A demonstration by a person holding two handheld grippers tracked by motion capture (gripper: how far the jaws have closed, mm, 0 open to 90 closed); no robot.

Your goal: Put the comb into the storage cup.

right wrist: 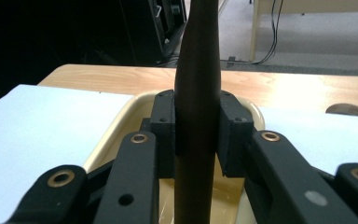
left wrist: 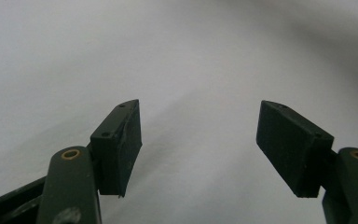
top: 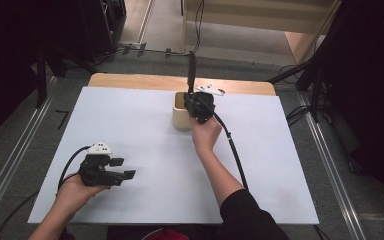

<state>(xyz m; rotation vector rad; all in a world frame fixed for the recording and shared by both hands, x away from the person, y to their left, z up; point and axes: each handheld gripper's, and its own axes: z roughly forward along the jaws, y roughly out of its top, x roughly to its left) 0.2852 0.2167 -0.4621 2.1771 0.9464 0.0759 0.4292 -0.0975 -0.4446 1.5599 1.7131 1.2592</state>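
A cream container (top: 181, 119) stands at the far middle of the white table cover (top: 130, 125). A dark, slender utensil handle (top: 191, 67) rises upright out of it. My right gripper (top: 194, 101) is shut on this handle just above the container's rim. In the right gripper view the handle (right wrist: 198, 56) is clamped between the two pads (right wrist: 162, 126), with the cream container (right wrist: 114, 128) below; the utensil's lower end is hidden inside. My left gripper (top: 123, 168) lies low at the front left, jaws open. Nothing sits between its pads (left wrist: 121, 144), just white surface.
A strip of bare wooden tabletop (top: 140, 80) runs along the far edge. Black stands and cables (top: 300, 70) surround the table on the floor. The right gripper's cable (top: 235, 150) trails across the cover towards the front.
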